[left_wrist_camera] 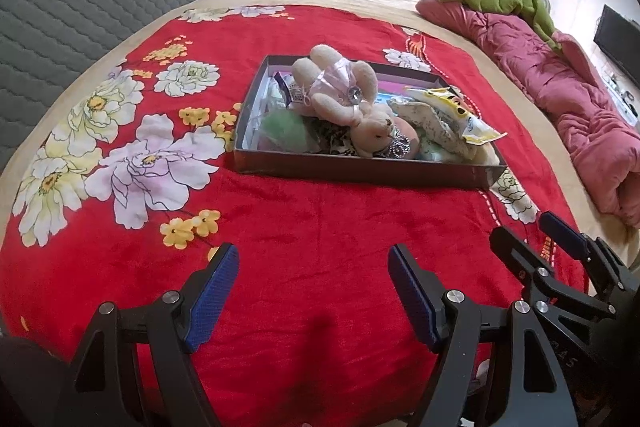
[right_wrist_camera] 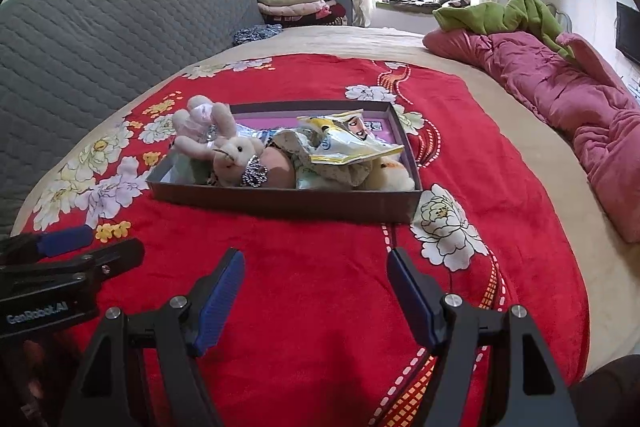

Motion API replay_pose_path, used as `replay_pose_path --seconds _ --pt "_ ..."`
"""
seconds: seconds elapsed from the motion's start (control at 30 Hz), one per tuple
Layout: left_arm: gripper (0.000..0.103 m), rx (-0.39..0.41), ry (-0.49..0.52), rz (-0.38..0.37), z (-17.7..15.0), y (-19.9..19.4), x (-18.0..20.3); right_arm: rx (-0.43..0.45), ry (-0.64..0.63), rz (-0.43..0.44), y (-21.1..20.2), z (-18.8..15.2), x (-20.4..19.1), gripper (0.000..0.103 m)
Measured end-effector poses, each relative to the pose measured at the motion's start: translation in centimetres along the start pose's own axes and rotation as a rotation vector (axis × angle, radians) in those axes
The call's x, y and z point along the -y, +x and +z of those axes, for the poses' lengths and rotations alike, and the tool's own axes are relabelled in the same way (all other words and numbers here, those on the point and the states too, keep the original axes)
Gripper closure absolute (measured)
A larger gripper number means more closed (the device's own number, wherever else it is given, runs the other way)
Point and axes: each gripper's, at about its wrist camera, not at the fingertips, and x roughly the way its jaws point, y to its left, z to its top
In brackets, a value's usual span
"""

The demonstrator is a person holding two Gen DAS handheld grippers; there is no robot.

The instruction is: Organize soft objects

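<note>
— Red floral blanket (left_wrist_camera: 320,219) fills both views; where is the box of soft things against the jaws?

— The shallow dark box (left_wrist_camera: 360,169) sits mid-frame in the left wrist view, well above the left gripper (left_wrist_camera: 314,291) at the bottom edge, with bare blanket between. A cream plush rabbit (left_wrist_camera: 352,99) lies on top of the pile, and a yellow-and-white snack packet (left_wrist_camera: 460,119) rests toward the box's right end.

— And from the right wrist?

— Same box (right_wrist_camera: 288,201), left of centre, again well above the right gripper (right_wrist_camera: 316,291). This view shows a second cream plush toy (right_wrist_camera: 394,173) in the lower right corner of the box, mostly hidden in the other. The left view shows a green fluffy item (left_wrist_camera: 286,133) at the box's left end, which the rabbit hides here.

— Jaws?

— Both pairs stand spread wide, blue pads apart, nothing between them, touching nothing. Each gripper appears at the other view's lower edge.
</note>
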Motion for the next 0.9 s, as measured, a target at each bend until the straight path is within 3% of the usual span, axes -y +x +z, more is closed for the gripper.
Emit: replay_pose_path --seconds 0.9 --pt "0.025 -0.026 0.004 0.045 -0.09 0.96 -0.36 -0.040 0.000 0.004 0.90 -0.70 0.09 0.030"
